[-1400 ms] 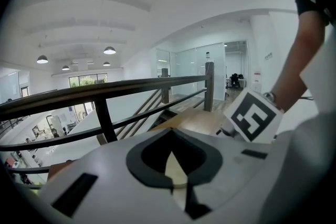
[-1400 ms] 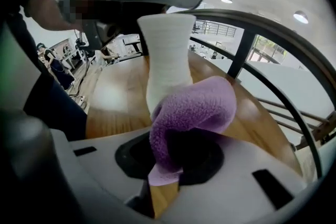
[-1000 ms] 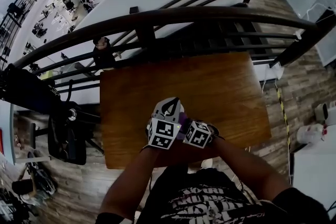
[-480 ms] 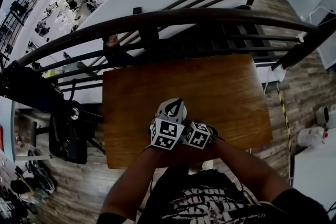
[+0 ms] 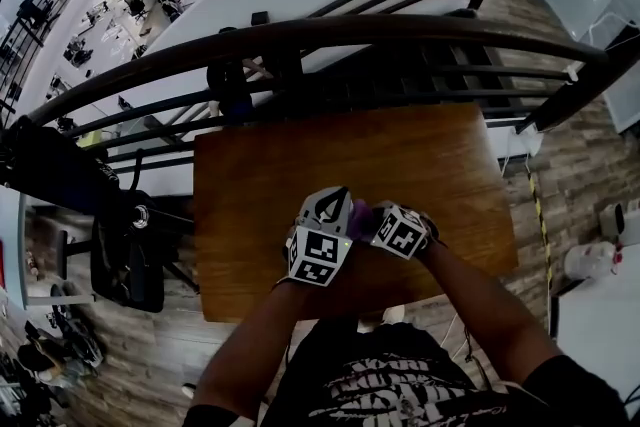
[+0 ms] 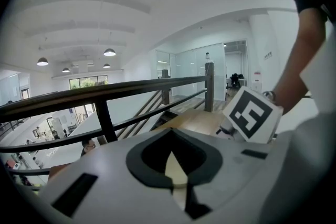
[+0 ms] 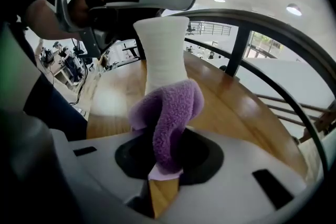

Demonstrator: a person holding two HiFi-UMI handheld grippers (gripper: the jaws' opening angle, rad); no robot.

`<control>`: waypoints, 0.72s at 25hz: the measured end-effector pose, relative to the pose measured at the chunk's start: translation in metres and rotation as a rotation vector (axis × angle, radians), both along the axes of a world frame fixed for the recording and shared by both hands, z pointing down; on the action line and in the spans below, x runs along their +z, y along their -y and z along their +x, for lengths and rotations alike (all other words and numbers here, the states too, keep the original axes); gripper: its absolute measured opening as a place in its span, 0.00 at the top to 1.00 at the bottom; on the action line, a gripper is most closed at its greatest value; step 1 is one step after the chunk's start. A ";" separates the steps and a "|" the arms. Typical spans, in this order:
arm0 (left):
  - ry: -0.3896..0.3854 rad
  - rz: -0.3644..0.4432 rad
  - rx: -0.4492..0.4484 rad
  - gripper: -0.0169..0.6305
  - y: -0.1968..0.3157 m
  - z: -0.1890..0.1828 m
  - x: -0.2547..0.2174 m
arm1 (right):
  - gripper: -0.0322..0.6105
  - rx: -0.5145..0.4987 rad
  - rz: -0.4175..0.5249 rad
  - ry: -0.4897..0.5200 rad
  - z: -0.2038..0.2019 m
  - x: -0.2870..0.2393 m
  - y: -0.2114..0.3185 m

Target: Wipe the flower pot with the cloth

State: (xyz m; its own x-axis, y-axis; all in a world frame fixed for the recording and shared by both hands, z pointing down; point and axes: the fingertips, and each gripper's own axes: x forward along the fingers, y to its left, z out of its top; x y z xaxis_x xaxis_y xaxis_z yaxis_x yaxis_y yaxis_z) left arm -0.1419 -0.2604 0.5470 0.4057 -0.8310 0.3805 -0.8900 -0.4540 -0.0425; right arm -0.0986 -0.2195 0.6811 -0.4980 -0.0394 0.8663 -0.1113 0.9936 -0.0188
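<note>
Flower pot (image 7: 161, 44), white, stands upright on the wooden table (image 5: 400, 165) near my edge, with the dark railing (image 5: 400, 30) beyond. My left gripper (image 5: 325, 215) clamps its rim from above, hiding it overhead. My right gripper (image 7: 164, 173) pinches the purple cloth (image 7: 170, 113), which bulges before the pot's lower part.

Tabletop (image 5: 400, 155) seems open up to the railing (image 5: 330, 33).

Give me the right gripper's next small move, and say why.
Probably slide the cloth up the side of the flower pot. The right gripper is clamped on the cloth, which seems to rest low against the white wall, and most of the wall above it is uncovered.
</note>
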 end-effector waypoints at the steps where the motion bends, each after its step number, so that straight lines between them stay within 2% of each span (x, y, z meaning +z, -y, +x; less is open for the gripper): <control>1: 0.000 -0.002 0.001 0.98 0.000 0.000 0.001 | 0.84 -0.015 0.014 -0.015 -0.001 0.000 0.003; 7: 0.010 -0.006 0.019 0.98 0.000 -0.002 0.001 | 0.84 -0.048 0.092 -0.079 -0.007 0.001 0.027; 11: 0.027 -0.002 0.019 0.98 -0.001 0.000 0.002 | 0.84 -0.047 0.129 -0.092 -0.004 0.000 0.041; 18: 0.030 0.003 0.019 0.98 -0.002 -0.002 0.001 | 0.84 -0.122 0.252 -0.102 -0.024 -0.004 0.074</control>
State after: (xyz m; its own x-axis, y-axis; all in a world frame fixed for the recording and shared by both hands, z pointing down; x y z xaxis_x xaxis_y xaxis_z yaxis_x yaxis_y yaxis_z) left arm -0.1437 -0.2584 0.5479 0.4101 -0.8242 0.3905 -0.8795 -0.4708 -0.0700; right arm -0.1226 -0.2933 0.6773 -0.4230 -0.2050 0.8826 0.0207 0.9716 0.2356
